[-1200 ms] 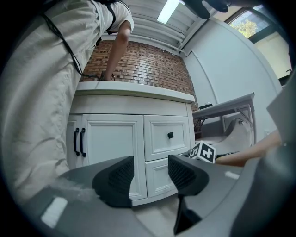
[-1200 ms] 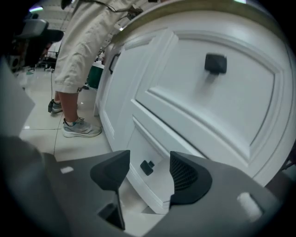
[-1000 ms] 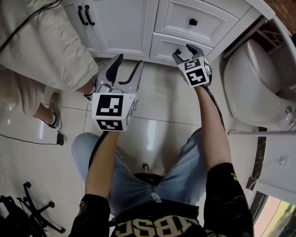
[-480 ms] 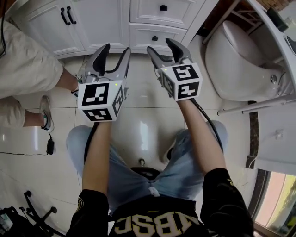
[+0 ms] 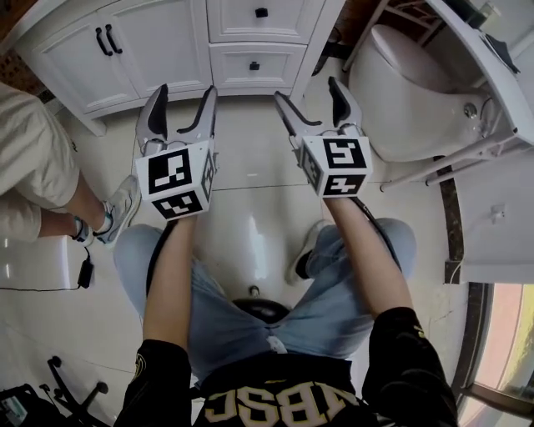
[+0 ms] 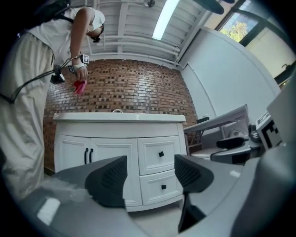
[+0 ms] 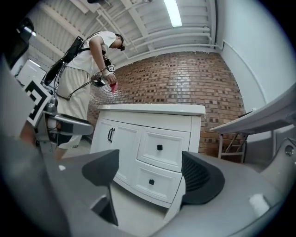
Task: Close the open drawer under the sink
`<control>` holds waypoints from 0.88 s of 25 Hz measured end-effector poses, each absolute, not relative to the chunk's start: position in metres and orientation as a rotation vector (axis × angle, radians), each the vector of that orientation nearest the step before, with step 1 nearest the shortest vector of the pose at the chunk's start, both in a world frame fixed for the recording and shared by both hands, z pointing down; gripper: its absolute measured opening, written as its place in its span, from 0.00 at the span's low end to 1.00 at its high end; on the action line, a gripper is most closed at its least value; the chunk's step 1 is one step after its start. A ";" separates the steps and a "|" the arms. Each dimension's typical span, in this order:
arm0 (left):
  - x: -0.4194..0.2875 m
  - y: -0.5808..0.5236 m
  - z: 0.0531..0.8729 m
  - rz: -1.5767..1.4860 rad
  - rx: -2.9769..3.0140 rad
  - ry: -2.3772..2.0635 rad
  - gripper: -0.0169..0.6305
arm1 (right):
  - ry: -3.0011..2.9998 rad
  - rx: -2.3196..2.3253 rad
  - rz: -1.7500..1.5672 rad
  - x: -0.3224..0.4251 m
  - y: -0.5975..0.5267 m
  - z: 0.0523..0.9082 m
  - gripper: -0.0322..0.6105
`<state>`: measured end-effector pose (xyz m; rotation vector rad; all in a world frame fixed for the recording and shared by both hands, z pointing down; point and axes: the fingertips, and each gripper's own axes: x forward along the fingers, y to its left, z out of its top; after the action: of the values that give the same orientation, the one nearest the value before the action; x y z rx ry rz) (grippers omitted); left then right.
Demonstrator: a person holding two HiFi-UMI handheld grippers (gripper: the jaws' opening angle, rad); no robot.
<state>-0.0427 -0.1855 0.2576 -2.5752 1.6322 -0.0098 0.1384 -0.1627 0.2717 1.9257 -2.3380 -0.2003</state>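
The white vanity (image 5: 175, 50) under the sink has two drawers, both flush with its front. The lower drawer (image 5: 254, 65) and the upper drawer (image 5: 261, 12) each carry a black knob. They show again in the left gripper view as lower drawer (image 6: 163, 187) and in the right gripper view as lower drawer (image 7: 151, 182). My left gripper (image 5: 183, 93) and right gripper (image 5: 308, 90) hover side by side over the floor, well short of the cabinet. Both point level at it, their jaws opening with nothing between them. The left gripper (image 6: 148, 178) and right gripper (image 7: 150, 178) frame the drawers.
A white toilet (image 5: 409, 92) stands right of the vanity, under a white shelf (image 5: 492, 92). A person in beige trousers (image 5: 33, 167) stands at the left, a shoe (image 5: 117, 208) near my left gripper. A cable adapter (image 5: 86, 273) and a chair base (image 5: 75, 392) lie on the tiles.
Both grippers have drawn back from the cabinet towards me. The right one has left the lower drawer's front and spread its jaws wider. The standing person's foot has shifted.
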 end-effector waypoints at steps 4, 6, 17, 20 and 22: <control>-0.037 -0.174 0.263 -0.070 -2.511 1.623 0.57 | -2.325 1.991 -0.132 0.158 -0.142 0.274 0.70; -0.029 -0.167 0.264 -0.085 -2.519 1.582 0.58 | -2.358 2.036 -0.059 0.163 -0.135 0.273 0.70; -0.016 -0.157 0.273 -0.127 -2.542 1.532 0.58 | -2.405 2.002 -0.087 0.157 -0.125 0.261 0.70; -0.016 -0.158 0.273 -0.120 -2.550 1.531 0.58 | -2.404 2.005 -0.077 0.159 -0.126 0.263 0.70; -0.016 -0.158 0.272 -0.109 -2.558 1.533 0.58 | -2.405 2.008 -0.069 0.161 -0.126 0.263 0.70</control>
<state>-0.0158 -0.1583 0.2715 -2.5582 1.5331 -0.1087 0.1606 -0.1263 0.2628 2.0078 -2.4048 -0.0691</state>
